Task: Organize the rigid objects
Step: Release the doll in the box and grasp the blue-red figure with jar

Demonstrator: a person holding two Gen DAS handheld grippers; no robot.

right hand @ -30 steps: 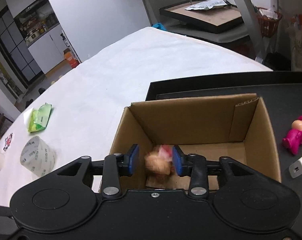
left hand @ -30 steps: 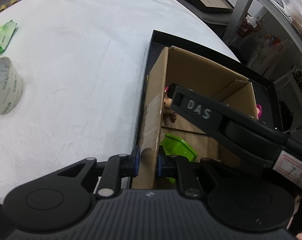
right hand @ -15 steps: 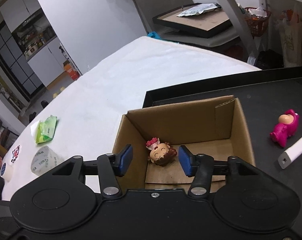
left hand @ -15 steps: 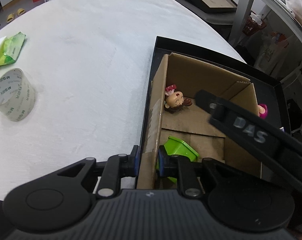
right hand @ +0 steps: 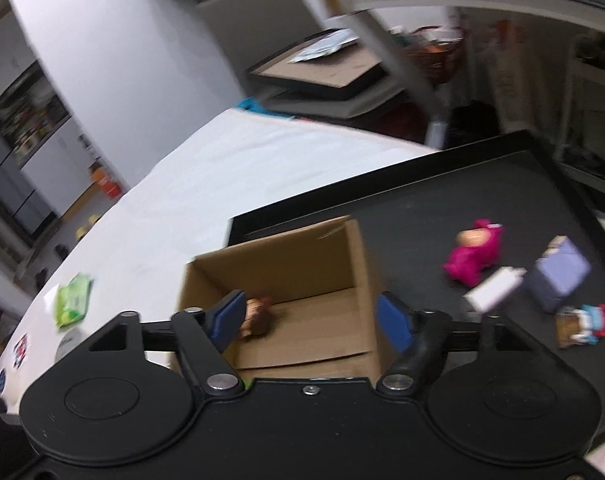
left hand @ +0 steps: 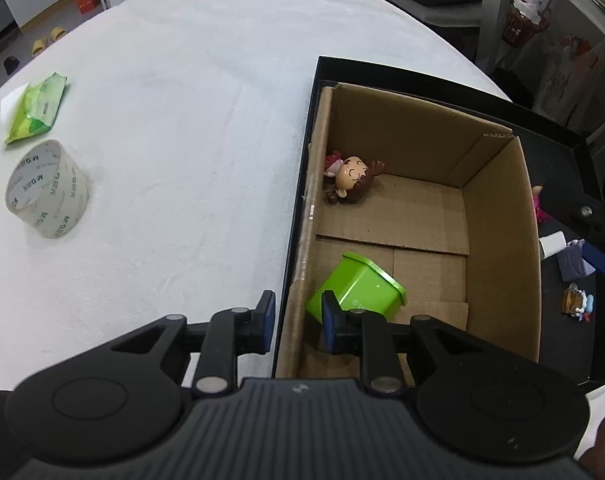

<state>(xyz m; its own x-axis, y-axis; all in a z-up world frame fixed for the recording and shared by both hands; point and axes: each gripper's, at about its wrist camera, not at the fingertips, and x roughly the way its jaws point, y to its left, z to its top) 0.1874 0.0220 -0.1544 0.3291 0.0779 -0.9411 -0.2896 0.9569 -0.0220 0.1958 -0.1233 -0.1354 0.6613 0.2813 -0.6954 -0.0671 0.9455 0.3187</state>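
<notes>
A cardboard box stands in a black tray. Inside lie a small doll with a brown body and a green plastic cup on its side. My left gripper straddles the box's near-left wall, its fingers slightly apart from the cardboard. My right gripper is open and empty above the box; the doll shows by its left finger. On the tray lie a pink figure, a white block, a purple box and a small colourful toy.
A roll of clear tape and a green packet lie on the white tablecloth to the left of the tray. Shelving and a framed board stand beyond the table.
My right gripper let the doll drop into the box, opened wide and pulled back to the right. My left gripper loosened its hold on the box wall and backed away.
</notes>
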